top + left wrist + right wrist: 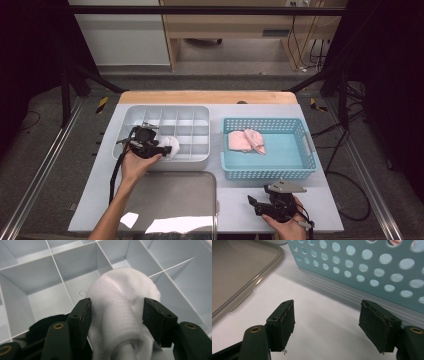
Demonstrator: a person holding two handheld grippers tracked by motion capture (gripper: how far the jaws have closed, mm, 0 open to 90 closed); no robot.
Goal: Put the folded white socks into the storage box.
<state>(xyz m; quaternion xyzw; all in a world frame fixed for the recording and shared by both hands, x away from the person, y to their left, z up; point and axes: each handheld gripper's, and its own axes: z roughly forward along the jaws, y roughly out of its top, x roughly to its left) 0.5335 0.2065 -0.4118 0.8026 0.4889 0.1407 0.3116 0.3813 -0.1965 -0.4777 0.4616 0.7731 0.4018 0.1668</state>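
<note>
Left hand-held gripper (116, 315): jaws apart, straddling a rolled white sock (122, 315); left pad at most brushing the fabric, right pad clear of it, so no clamp. Sock lodged in a compartment of the grey divided tray (37, 277) directly beneath and ahead of the jaws, its far end bulging against the compartment's partitions. A dark item just below the left jaw, identity not determinable.

Right hand-held gripper (327, 322): jaws apart, nothing between them, poised low over the desk (317, 300); teal perforated basket (367, 267) just ahead, clear lid (242, 272) off to the jaws' left.

In the high view, pink folded socks (246, 140) lying in the basket, well beyond the right hand-held gripper (257, 205).

Judged step: release of the white sock into its compartment. Next move calls for backing the left jaws straight up without snagging the fabric, then reaching across to the basket for a pink sock.
</note>
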